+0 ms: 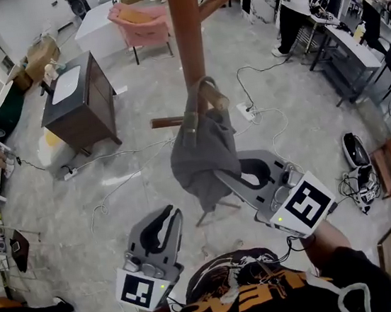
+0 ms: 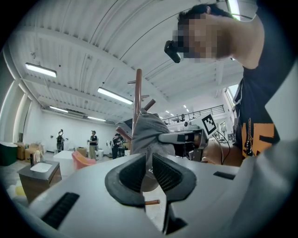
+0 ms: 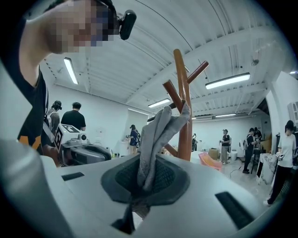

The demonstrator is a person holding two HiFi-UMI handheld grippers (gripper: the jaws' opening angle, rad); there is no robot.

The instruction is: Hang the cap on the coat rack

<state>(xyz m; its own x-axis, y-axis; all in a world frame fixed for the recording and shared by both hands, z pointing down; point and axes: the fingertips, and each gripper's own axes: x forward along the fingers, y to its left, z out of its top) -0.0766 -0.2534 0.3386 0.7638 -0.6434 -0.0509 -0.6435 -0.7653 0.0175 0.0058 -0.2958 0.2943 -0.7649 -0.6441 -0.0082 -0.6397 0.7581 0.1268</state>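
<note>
Right gripper (image 3: pixel 145 179): clamped on cap (image 1: pixel 206 154) fabric, peg (image 1: pixel 213 94) at 12 o'clock. Cap likely soft, light, floppy; best taken by rim.

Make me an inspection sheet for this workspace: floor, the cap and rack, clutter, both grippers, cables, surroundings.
Surface: grey floor, no table in use.
Job's things: grey cap draped over a peg of the wooden coat rack.
Clutter: dark cabinet and pink chair, clear of the rack.
Grippers: right gripper shut on the cap's fabric; left gripper open, empty.
Cables: white cable and power strip on the floor by the rack.
Surroundings: person at desks behind.
</note>
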